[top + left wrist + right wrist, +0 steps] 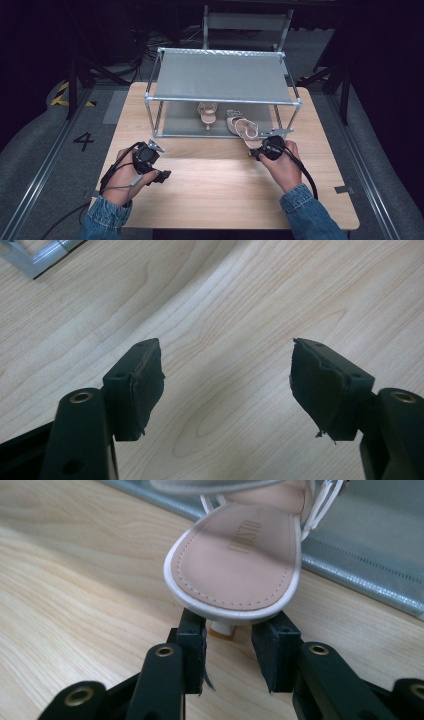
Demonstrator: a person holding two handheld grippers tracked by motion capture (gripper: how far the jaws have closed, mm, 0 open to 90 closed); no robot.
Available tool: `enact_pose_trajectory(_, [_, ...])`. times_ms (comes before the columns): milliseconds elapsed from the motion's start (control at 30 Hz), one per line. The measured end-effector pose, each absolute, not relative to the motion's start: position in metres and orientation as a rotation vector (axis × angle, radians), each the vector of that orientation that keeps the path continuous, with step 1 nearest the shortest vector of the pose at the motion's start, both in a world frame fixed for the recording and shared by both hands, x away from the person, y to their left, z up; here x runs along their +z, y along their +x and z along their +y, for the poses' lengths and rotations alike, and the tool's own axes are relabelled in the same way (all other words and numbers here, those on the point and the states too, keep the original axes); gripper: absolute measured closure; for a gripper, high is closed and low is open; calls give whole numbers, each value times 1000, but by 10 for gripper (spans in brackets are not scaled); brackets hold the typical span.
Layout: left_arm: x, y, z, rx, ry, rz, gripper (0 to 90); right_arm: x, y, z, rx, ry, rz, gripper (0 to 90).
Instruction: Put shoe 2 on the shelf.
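Two beige strappy heeled sandals are involved: one (207,114) is standing inside the grey metal two-tier rack (222,80); the right gripper (260,147) is clamping the other's (245,130) heel, while the left gripper (159,176) is gaping apart.

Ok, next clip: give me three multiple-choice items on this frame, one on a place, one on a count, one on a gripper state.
1. Where does the sandal untouched by any gripper sit?
A. on the rack's top shelf
B. on the rack's lower shelf
C. on the floor

2. How many sandals are there?
A. one
B. two
C. four

3. How is the left gripper?
A. open over bare table
B. shut on a sandal
C. shut on a cable

Answers: 1 B, it lies under the grey top shelf. 2 B, the second sandal is at the right gripper. 3 A, its jaws stand wide apart above wood.
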State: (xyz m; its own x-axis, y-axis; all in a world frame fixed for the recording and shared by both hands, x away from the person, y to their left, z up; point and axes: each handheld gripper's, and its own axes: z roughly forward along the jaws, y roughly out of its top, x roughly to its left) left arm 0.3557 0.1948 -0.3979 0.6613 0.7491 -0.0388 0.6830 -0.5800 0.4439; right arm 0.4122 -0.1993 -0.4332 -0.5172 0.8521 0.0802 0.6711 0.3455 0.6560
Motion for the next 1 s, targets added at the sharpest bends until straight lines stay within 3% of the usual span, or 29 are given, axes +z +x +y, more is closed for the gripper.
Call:
enact_pose_trajectory(733, [-398,355,199,207,2451,1122,297,-431,471,-152,938,1299,2342,750])
enact_pose_trajectory(900, [-398,355,199,204,2447,1124,297,-436,479,-150,896,1289,2325,750])
enact_pose_trajectory(1000, [-399,355,199,202,2448,1122,297,-437,480,-149,865,1323,2320,693])
